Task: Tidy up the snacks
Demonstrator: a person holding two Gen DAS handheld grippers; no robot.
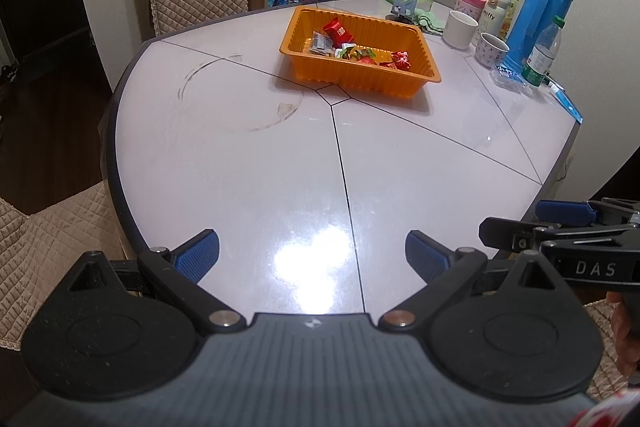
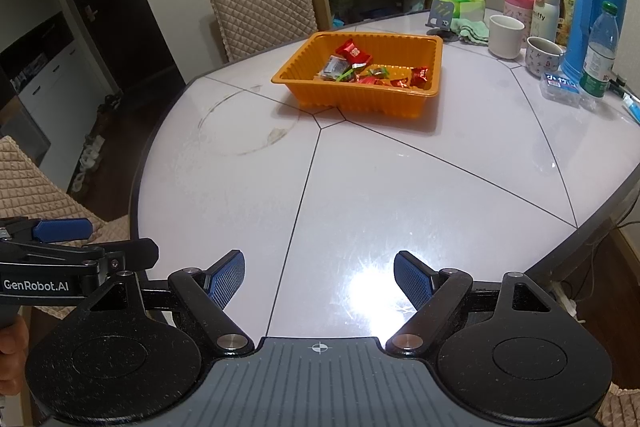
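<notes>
Where wrapped snacks (image 1: 352, 49) lie heaped inside: orange tray (image 1: 416, 83), mid-table (image 1: 240, 167), long axis running left-right. Dead ahead of both tongs, well apart. Left tongs (image 1: 312, 253) wide, empty; right tongs (image 2: 319, 277) wide, empty, seemingly no nearer.

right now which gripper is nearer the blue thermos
Right, though only slightly. The right gripper sits on the side of the blue thermos; the left gripper is beside it, farther over. Both hang open, well short.

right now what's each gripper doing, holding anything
left gripper: open, holding nothing, above the table.
right gripper: open, holding nothing.
</notes>
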